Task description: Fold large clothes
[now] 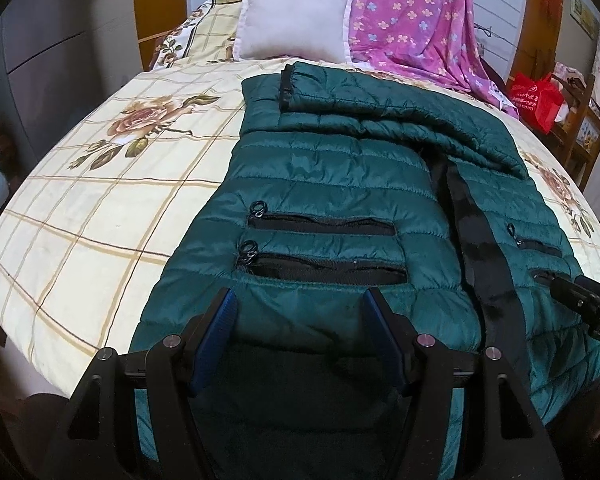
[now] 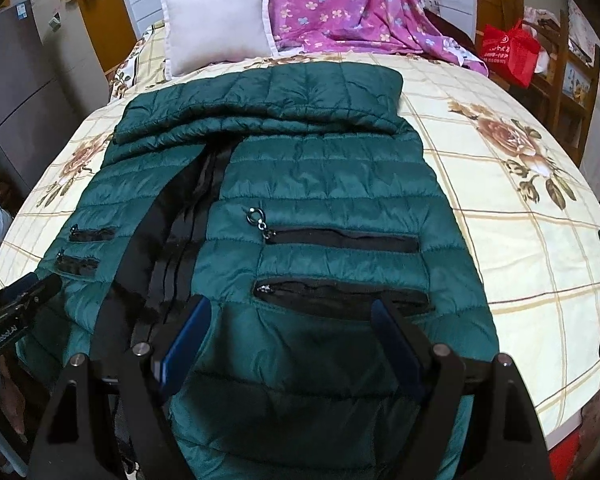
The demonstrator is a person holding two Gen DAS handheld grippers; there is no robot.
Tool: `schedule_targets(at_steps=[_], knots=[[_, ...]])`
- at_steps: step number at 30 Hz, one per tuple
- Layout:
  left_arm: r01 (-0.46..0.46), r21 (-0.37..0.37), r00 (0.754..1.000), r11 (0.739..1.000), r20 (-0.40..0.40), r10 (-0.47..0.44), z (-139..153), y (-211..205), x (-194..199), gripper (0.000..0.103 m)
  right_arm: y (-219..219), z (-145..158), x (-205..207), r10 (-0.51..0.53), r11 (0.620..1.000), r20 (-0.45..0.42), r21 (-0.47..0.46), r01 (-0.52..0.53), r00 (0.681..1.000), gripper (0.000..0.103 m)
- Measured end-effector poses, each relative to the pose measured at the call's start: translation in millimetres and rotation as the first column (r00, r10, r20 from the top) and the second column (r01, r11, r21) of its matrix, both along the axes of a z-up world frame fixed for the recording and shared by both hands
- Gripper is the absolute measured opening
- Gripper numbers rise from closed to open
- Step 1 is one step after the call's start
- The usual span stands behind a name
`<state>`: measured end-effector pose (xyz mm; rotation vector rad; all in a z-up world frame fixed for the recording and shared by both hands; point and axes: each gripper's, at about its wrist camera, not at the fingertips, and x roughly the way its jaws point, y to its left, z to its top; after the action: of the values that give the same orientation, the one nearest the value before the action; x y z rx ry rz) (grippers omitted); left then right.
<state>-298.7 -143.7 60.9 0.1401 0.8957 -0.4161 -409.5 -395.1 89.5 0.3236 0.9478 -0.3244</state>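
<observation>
Both grippers (image 1: pixel 300 300) (image 2: pixel 296 312) hover spread apart over the green jacket (image 1: pixel 332 176); left one reads "GenRobot.AI".

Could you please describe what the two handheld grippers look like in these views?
Both are alike: the left gripper and right gripper have matte black angular frames with round silver bolt heads, and each carries two flat blue ribbed pads. White lettering shows on the black side of the left body, seen from the right wrist camera. No cables or sleeves are visible.
</observation>
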Motion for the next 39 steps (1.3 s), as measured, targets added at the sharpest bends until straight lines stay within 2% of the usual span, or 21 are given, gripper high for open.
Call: schedule_targets(at_steps=[8, 39], knots=[[-0.006, -0.026, 1.0, 1.0, -0.03, 0.005, -3.1, 14.5, 1.1, 0.047, 0.7, -0.8, -2.5, 0.004, 1.0, 0.0, 0.006, -0.004, 1.0, 0.085], [-0.048, -0.039, 0.998, 0.998, -0.043, 0.047, -6.4, 48.6, 4.2, 0.047, 1.8, -6.2, -15.7, 0.027, 0.999, -0.007, 0.044, -0.027, 1.0, 0.085]])
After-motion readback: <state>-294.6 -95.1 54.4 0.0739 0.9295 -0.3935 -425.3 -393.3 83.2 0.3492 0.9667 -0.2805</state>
